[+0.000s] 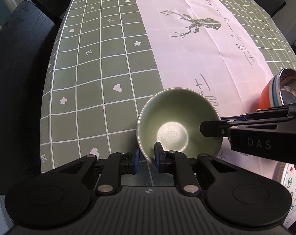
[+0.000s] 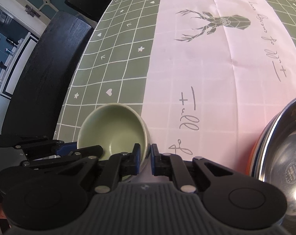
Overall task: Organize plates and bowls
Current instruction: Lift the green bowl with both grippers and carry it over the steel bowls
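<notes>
A small green bowl (image 1: 177, 125) sits near the front of the table, also in the right wrist view (image 2: 116, 129). My left gripper (image 1: 147, 157) is shut on its near rim, one pad inside and one outside. My right gripper (image 2: 145, 161) is shut on the bowl's right rim; it shows from the side in the left wrist view (image 1: 206, 130). A steel bowl (image 2: 286, 156) rests on stacked coloured bowls (image 1: 269, 96) at the right.
The table has a green checked cloth (image 1: 93, 78) with a pale runner (image 1: 196, 45) down its middle. Dark chairs (image 1: 17, 78) stand along the left edge. A patterned plate (image 1: 290, 180) shows at the lower right.
</notes>
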Demonstrator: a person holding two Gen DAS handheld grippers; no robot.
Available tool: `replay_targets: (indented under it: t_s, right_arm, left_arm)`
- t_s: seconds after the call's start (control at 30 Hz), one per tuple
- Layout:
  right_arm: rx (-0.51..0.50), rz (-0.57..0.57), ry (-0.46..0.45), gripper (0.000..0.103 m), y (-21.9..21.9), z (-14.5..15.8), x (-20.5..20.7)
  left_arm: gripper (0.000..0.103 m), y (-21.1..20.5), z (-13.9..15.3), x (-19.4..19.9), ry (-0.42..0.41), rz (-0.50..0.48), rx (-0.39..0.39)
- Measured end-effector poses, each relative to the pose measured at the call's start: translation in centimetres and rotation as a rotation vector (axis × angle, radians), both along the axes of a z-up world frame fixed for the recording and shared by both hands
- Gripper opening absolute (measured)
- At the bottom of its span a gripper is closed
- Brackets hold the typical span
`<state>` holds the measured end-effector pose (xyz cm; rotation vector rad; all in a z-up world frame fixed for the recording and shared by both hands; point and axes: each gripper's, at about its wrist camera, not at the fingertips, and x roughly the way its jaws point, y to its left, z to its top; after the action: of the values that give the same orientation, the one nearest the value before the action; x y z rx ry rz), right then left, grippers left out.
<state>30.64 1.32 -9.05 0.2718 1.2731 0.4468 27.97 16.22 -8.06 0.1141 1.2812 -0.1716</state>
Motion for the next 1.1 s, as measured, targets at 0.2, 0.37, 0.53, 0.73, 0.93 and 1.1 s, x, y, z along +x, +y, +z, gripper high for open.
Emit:
replay_targets:
  t_s: [0.2, 0.37, 0.53, 0.73, 0.93, 1.1]
  right_arm:
    - [0.012, 0.018, -0.007, 0.007, -0.9, 2.4, -0.5]
    - [0.016, 0.026, -0.05, 0.007, -2.5, 5.7, -1.2]
    - [0.02, 0.024, -0.099, 0.007, -5.1, 9.0, -1.8]
    - [0.008, -0.009, -0.16, 0.007, -9.4, 12.3, -2.8]
    - [-0.018, -0.054, -0.182, 0.006, -14.2, 13.5, -3.7]
    - [-0.041, -0.089, -0.173, 0.006, -17.4, 12.8, -4.0]
  left_arm:
    - [0.017, -1.1, 3.1, -0.9, -0.025, -0.008, 0.016]
    - [0.017, -2.9, 6.4, -1.7, -0.069, -0.018, 0.034]
    - [0.017, -5.5, 9.6, -2.4, -0.121, -0.043, 0.043]
    - [0.017, -9.7, 12.5, -2.8, -0.169, -0.087, 0.017]
    - [0.017, -14.3, 13.1, -2.9, -0.184, -0.154, 0.004]
    - [0.018, -17.4, 12.1, -2.8, -0.18, -0.204, -0.012]
